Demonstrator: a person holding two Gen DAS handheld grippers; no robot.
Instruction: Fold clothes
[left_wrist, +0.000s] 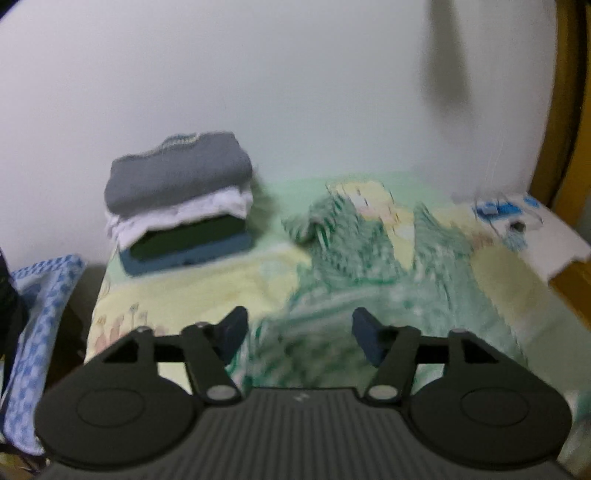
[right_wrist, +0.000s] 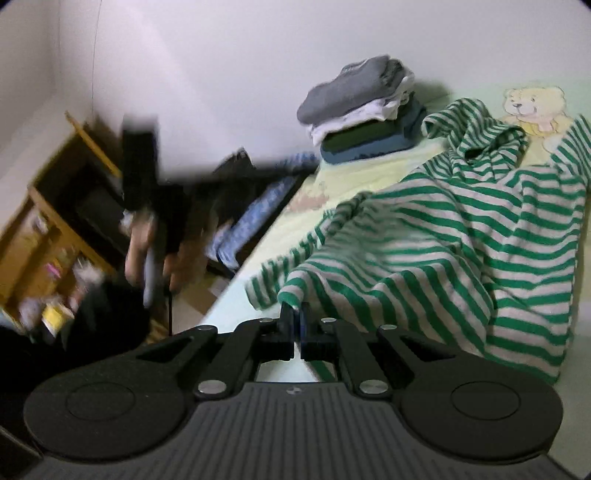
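My left gripper (left_wrist: 299, 339) is hovering with its blue-padded jaws standing wide apart, nothing between them, over the rumpled green-and-white striped garment (left_wrist: 373, 266), which is lying blurred across the pale yellow-green bedsheet (left_wrist: 192, 291). Beyond it, a stack of folded clothes (left_wrist: 181, 199) is sitting by the white wall (left_wrist: 258, 74), a grey knit on top, white, dark green and blue layers beneath. A blue checked cloth (left_wrist: 40, 332) is hanging off to the left of the bed.
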